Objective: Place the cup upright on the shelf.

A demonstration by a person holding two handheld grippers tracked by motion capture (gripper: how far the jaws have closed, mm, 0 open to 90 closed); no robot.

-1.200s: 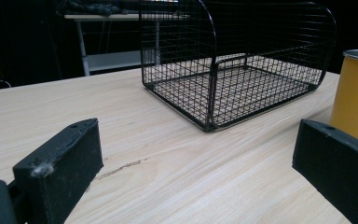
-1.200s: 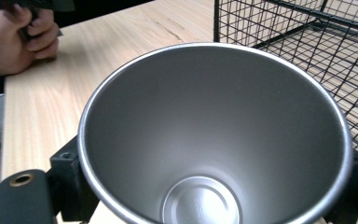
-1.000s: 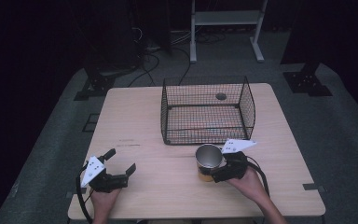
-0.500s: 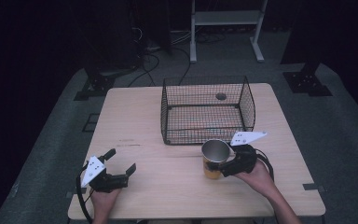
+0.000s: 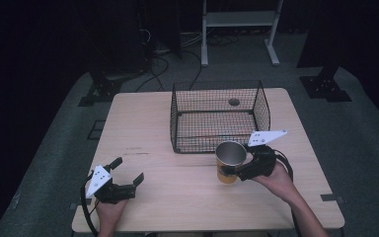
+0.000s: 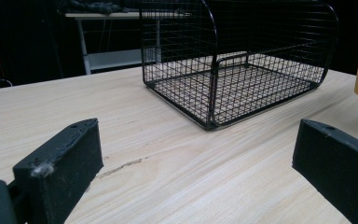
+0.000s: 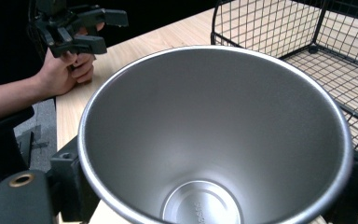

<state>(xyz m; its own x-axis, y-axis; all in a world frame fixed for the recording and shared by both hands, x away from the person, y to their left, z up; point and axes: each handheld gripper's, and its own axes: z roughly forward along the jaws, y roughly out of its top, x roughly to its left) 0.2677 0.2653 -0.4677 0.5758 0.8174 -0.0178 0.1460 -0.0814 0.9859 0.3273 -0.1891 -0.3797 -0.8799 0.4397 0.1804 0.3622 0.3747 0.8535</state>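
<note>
The room is dim, and everything beyond the table [image 5: 143,123] falls off into near black. Light from above leaves the wood evenly lit, with only soft shadows under the wire basket [image 5: 219,118]. The steel cup [image 7: 214,135] shows a smooth sheen inside, without hard glare. In the left gripper view the near jaws are blurred, while the basket [image 6: 237,60] behind them stays sharp.

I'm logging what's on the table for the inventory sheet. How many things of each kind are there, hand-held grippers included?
Cups: 1 (yellow cup with a steel inside)
Wire baskets: 1 (black wire basket)
Hand-held grippers: 2 (left hand-held gripper, right hand-held gripper)
Total: 4
</note>
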